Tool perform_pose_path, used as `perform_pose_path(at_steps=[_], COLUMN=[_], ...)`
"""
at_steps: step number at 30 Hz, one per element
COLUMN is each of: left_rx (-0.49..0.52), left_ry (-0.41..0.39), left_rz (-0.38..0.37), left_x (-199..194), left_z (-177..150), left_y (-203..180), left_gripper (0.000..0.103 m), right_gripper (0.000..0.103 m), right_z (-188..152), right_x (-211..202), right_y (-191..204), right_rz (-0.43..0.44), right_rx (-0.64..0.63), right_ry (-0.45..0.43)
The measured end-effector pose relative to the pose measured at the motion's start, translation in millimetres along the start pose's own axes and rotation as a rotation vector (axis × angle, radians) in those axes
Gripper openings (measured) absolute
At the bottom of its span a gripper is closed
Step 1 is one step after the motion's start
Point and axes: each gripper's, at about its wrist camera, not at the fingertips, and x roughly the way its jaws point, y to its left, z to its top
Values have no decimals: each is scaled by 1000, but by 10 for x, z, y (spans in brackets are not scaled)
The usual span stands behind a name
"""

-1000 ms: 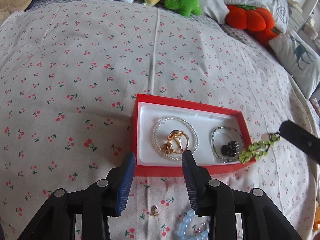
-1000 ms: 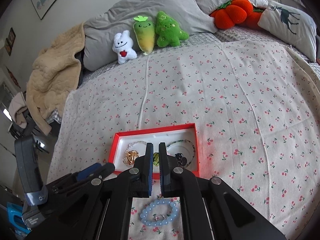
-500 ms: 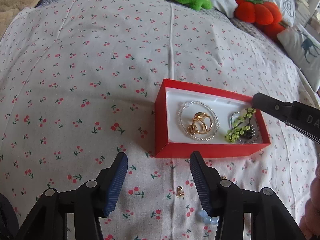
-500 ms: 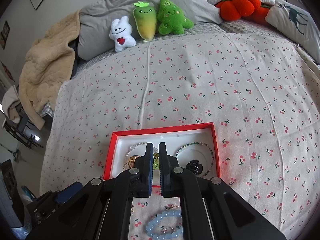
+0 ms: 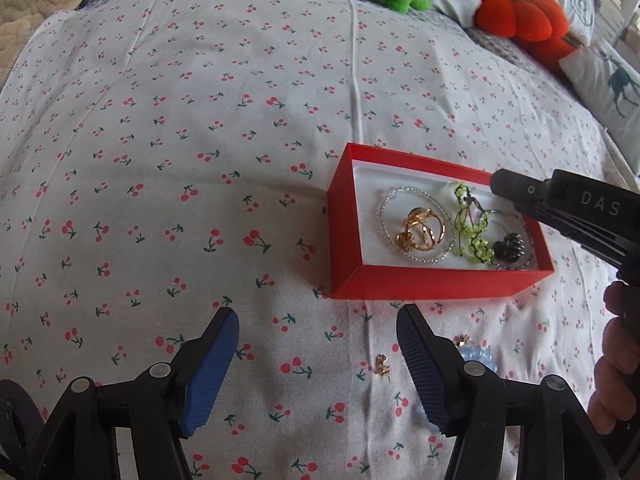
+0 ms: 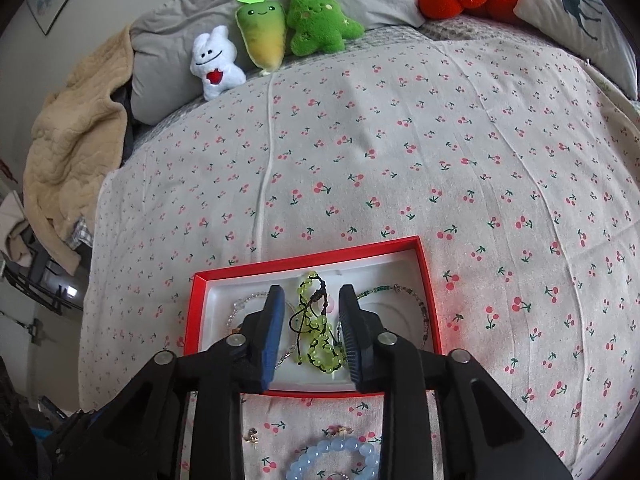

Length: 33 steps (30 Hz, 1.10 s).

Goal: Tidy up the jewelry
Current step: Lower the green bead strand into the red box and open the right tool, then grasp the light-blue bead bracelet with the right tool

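A red box (image 5: pixel 420 280) with a white lining lies on the cherry-print bedspread; it also shows in the right wrist view (image 6: pixel 430 280). In it lie a clear bead bracelet (image 5: pixel 386 200), a gold ornament (image 5: pixel 420 234), a black clip (image 5: pixel 508 250) and a green bead bracelet (image 5: pixel 470 226), which also shows in the right wrist view (image 6: pixel 316 332). My right gripper (image 6: pixel 311 330) is open just above the box, with the green bracelet lying loose between its fingers. My left gripper (image 5: pixel 318 368) is open and empty, in front of the box.
In front of the box lie a light blue bead bracelet (image 6: pixel 332 456), a small gold earring (image 5: pixel 382 368) and another small gold piece (image 6: pixel 338 430). Plush toys (image 6: pixel 264 36) and pillows line the far edge. A beige blanket (image 6: pixel 68 148) hangs at the left.
My right gripper moved over the box, opened and let go of the green bracelet, which now lies in the box. My left gripper drew back and left from the box.
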Motion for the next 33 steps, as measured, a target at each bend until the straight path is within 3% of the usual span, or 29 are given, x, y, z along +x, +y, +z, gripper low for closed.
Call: perform_pose_path(at_steps=[3, 9, 23, 33], left_rx=[6, 18, 26, 19], left_ry=[-1, 10, 70, 120], left_rz=[11, 29, 48, 44], left_x=[-7, -19, -38, 15], left_z=[-16, -67, -247, -337], left_y=[-8, -51, -73, -73], left_gripper=[76, 80, 81, 81], right_gripper=[46, 53, 56, 56], right_z=[-22, -126, -473, -724], right_x=[-116, -325, -527, -430], right_y=[4, -12, -282, -424], right_rz=[9, 23, -73, -78], right_rx=[-1, -16, -20, 4], right_ry=[-14, -11, 109, 236])
